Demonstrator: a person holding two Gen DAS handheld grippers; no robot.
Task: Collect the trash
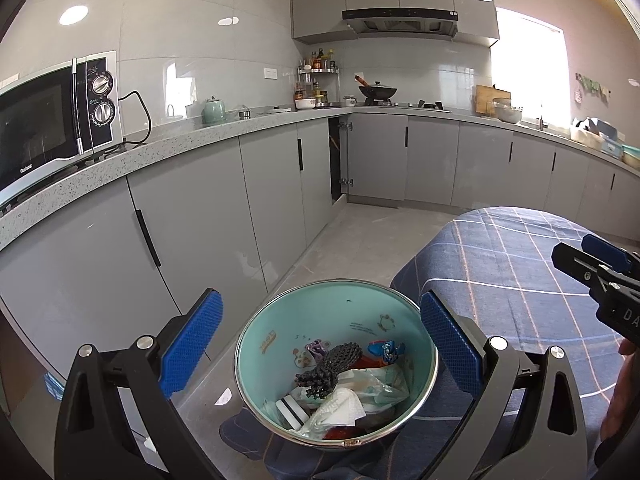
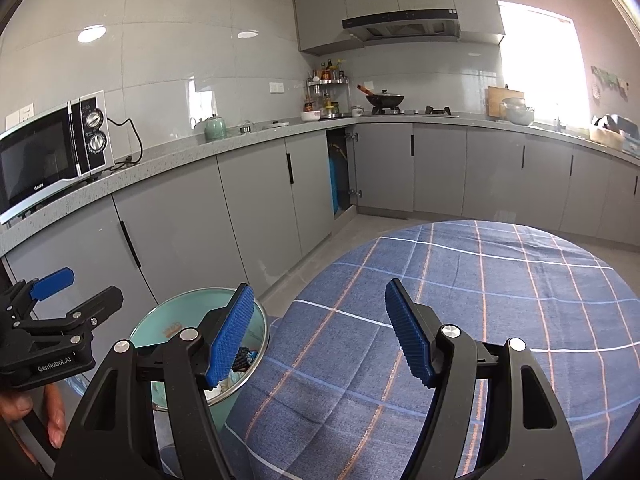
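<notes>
Here the bin (image 1: 336, 360), teal inside and steel-rimmed, stands just beside the worktop (image 2: 460, 300) edge, likely so scraps drop straight in; wrappers and tissue already fill its bottom. The left tool (image 1: 320, 344) hangs above it, tilted down, jaws wide and empty. The right tool (image 2: 320, 336) hovers over the bare checked cloth, also wide, holding nothing.

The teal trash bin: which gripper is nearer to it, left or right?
Left. The left gripper hangs over the teal trash bin, jaws open on either side of its rim. The right gripper is open over the checked tablecloth, beside the bin.
</notes>
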